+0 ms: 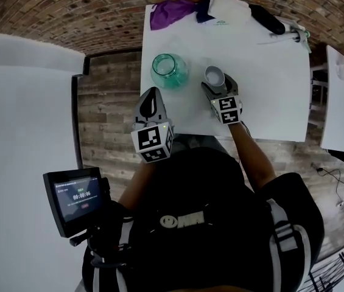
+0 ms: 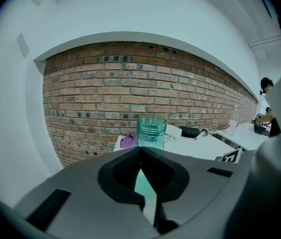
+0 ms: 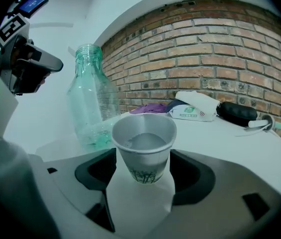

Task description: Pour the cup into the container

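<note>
R gripper [image 1: 219, 87] reaches in over the near edge of the table [image 1: 269, 90], nose tilted down, jaws wide apart. The paper cup [image 3: 144, 148] stands upright betw. the tips, partly filled; the pads don't seem to press it, so prob. not gripped yet. L gripper [image 1: 151, 97], jaws together & empty, hovers at the near-left corner. The container, a teal glass bottle [image 1: 170, 70], stands upright w/ its mouth open, just left of the cup and a bit farther, so the pour goes leftward.
</note>
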